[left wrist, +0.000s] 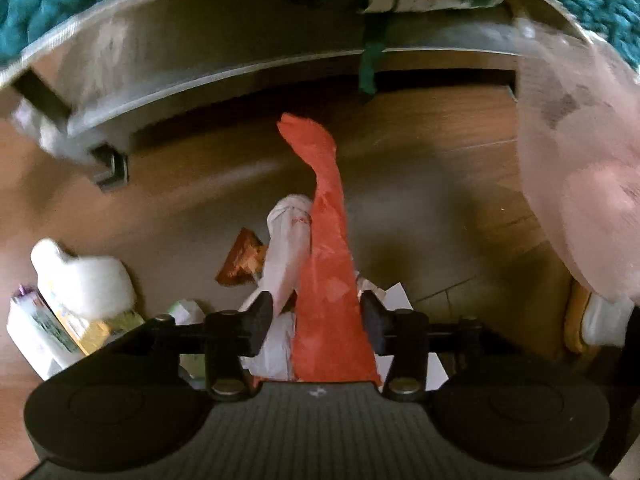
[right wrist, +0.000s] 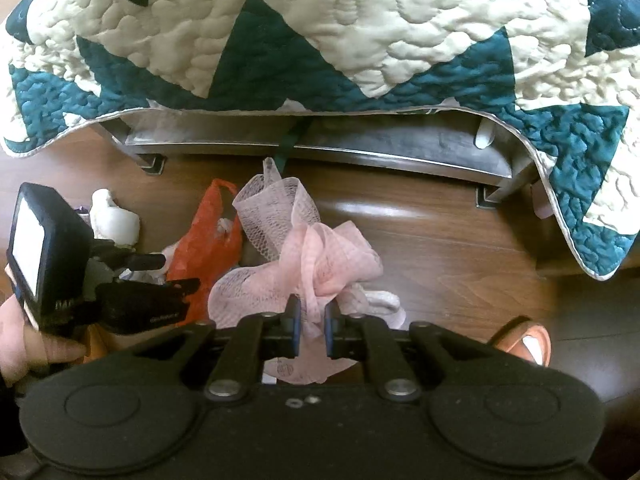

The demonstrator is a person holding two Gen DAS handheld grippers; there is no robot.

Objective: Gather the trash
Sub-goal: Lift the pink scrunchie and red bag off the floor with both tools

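A red plastic bag (left wrist: 326, 280) stands up between the fingers of my left gripper (left wrist: 318, 312), over a heap of trash on the wooden floor. The jaws stand apart and the left pad is clear of the bag; a white crumpled bag (left wrist: 288, 240) lies beside it. In the right wrist view the left gripper (right wrist: 180, 272) hangs by the red bag (right wrist: 204, 240). My right gripper (right wrist: 312, 324) is shut on pink mesh netting (right wrist: 320, 264), which bunches up above its fingers. The same netting (left wrist: 576, 184) hangs at the right of the left wrist view.
A metal bed frame (right wrist: 320, 140) under a green and cream quilt (right wrist: 320, 40) runs across the back. A brown wrapper (left wrist: 240, 260), white wads (left wrist: 92, 280), a carton (left wrist: 44, 324) and paper scraps lie in the heap. A hand (right wrist: 40, 348) holds the left gripper. An orange-brown round object (right wrist: 520, 340) lies at right.
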